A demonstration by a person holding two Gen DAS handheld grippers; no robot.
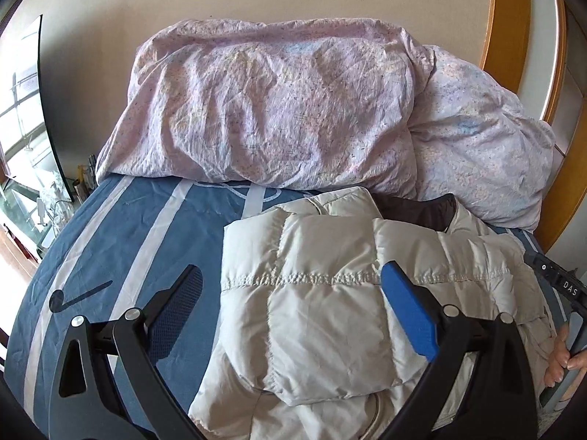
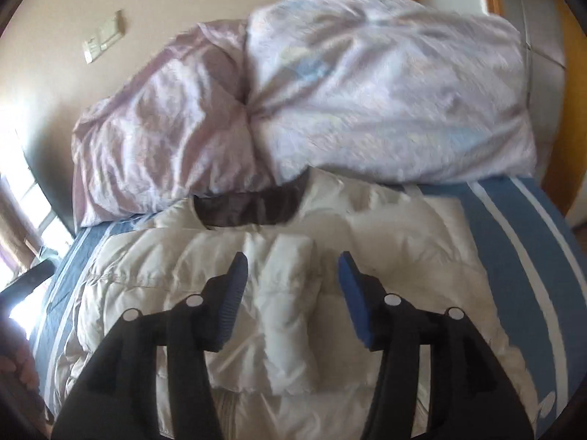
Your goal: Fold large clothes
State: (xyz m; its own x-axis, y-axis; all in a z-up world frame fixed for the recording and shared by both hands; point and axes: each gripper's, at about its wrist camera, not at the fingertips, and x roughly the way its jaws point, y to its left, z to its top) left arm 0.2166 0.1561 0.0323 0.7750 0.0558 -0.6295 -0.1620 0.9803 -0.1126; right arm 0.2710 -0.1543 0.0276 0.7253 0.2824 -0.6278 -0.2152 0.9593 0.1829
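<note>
Both the left tool (image 1: 291, 306) and right tool (image 2: 290, 299) hung spread and empty above the puffy jacket (image 1: 323, 315) on the bed (image 1: 121, 227); its springy folded sleeves could likely flop open unpinned.

right gripper (image 2: 291, 295): jaws apart, hovering over jacket, nothing between pads | jacket (image 2: 385, 256): cream, quilted, flat on bed, 1 sleeve (image 2: 290, 315) folded across middle, dark collar lining (image 2: 249, 205) toward duvet | duvet (image 2: 330, 102): pink, bunched behind jacket | bed (image 2: 513, 256): blue sheet, white stripes
</note>
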